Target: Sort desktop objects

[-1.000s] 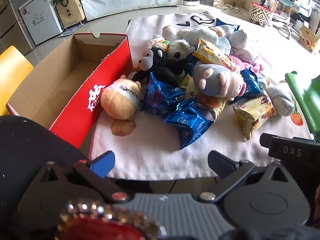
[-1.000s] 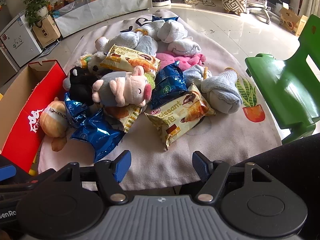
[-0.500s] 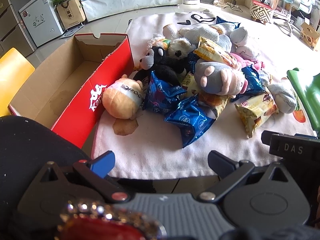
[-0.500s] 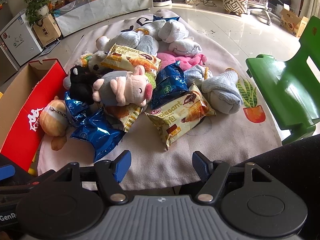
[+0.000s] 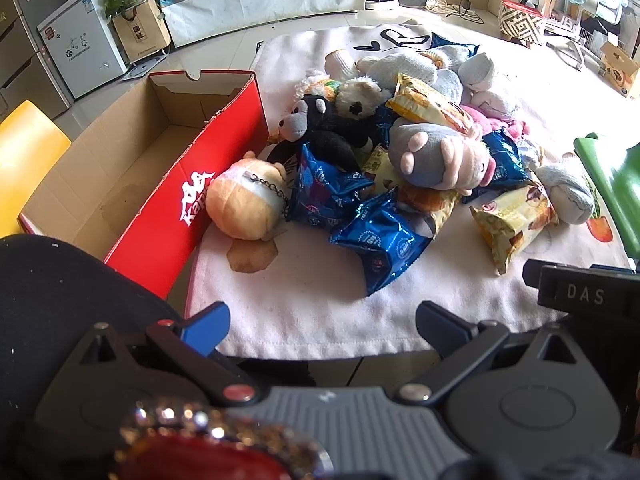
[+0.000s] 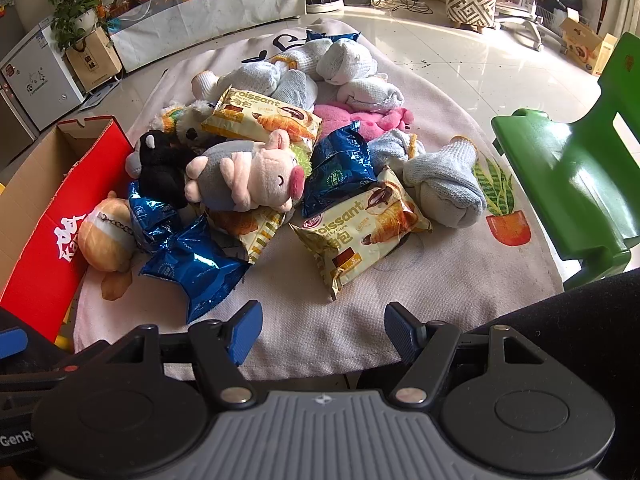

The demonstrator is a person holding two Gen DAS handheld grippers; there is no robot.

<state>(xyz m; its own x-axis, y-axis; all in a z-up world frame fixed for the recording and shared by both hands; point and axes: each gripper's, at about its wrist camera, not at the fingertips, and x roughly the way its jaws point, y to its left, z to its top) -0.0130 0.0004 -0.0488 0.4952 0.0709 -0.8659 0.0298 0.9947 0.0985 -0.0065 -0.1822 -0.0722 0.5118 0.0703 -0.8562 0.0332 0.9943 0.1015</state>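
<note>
While both claws hang over the near edge of the cloth, neither has anything in it: the right gripper [image 6: 322,326] stands spread wide with only bare fabric between its blue fingertips [image 6: 246,330], and the left gripper [image 5: 320,326] is likewise released, its jaws well apart over the hem.

Just beyond the right claw lies a croissant packet [image 6: 360,236], flat and unobstructed on the cloth [image 6: 440,280], with a crumpled blue snack bag [image 6: 196,268] to its left. Behind them the heap rises: a grey-and-pink pig plush [image 6: 248,178] sits on top of other packets, a black monkey plush [image 5: 324,128] lies beside it, and rolled pale socks [image 6: 444,188] sit toward the green chair [image 6: 572,184]. A round orange plush [image 5: 244,204] rests just beside the red cardboard box [image 5: 176,200], which looks empty, though its near corner is hidden behind a dark sleeve.

Sorting seems not yet begun; this reads as the pause before the first pick. The next move likely calls for reaching forward and down to a loose outer item, closing across its narrow width without dragging neighbours.
</note>
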